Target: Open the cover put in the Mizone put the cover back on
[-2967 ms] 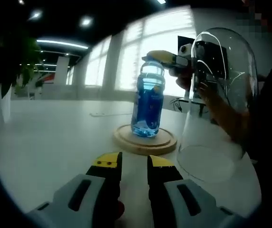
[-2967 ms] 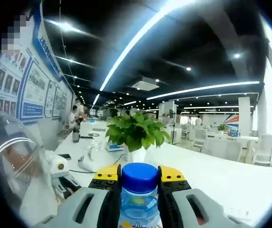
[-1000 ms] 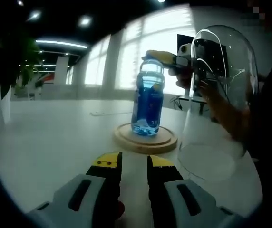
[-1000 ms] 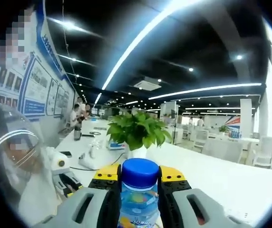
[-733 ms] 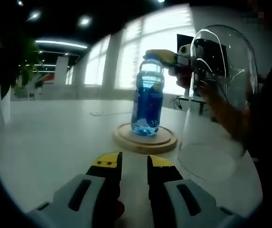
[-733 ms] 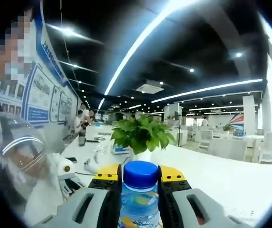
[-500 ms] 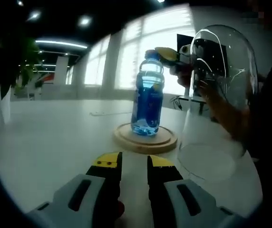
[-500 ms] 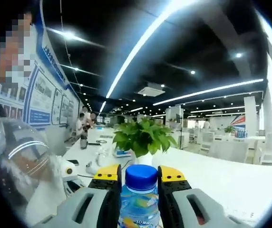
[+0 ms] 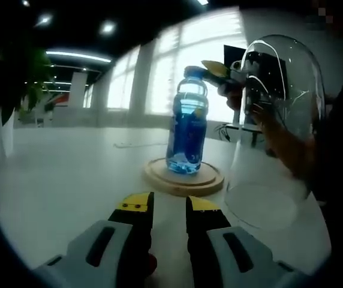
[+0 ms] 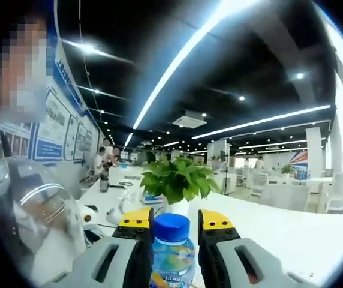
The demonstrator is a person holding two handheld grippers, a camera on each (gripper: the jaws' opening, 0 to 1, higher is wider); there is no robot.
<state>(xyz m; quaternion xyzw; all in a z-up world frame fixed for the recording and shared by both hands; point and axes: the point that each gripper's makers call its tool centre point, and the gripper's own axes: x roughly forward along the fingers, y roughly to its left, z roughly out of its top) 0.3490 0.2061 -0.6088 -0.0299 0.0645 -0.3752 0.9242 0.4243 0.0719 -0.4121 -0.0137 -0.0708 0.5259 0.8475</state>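
Bottle (image 9: 187, 123) stands upright on a round wooden base (image 9: 184, 177), long axis vertical, blue cap (image 9: 193, 72) on top. Base sits on a white table (image 9: 63, 174). Blue liquid and a blue label wrap; no brand legible in the left gripper view. In the right gripper view a scrap of print shows on the label at the bottom edge, too small and cut off to read; the bottle body is cut off below the shoulder there.

Clear glass dome cover (image 9: 277, 120) stands on the table just beside the base, on its right in the left gripper view. A person's hand and the body of the right gripper (image 9: 217, 68) are seen through the glass, distorted; its yellow jaw tips sit at cap height, just beside the cap. In its own view the jaws stand apart on either side of the cap with gaps showing, not gripping.

Left gripper (image 9: 169, 205) low over the table, short of the base, jaws narrow with a slim gap, holding nothing.

Potted plant (image 10: 176, 180) behind the bottle; wall posters at left, writing unreadable.
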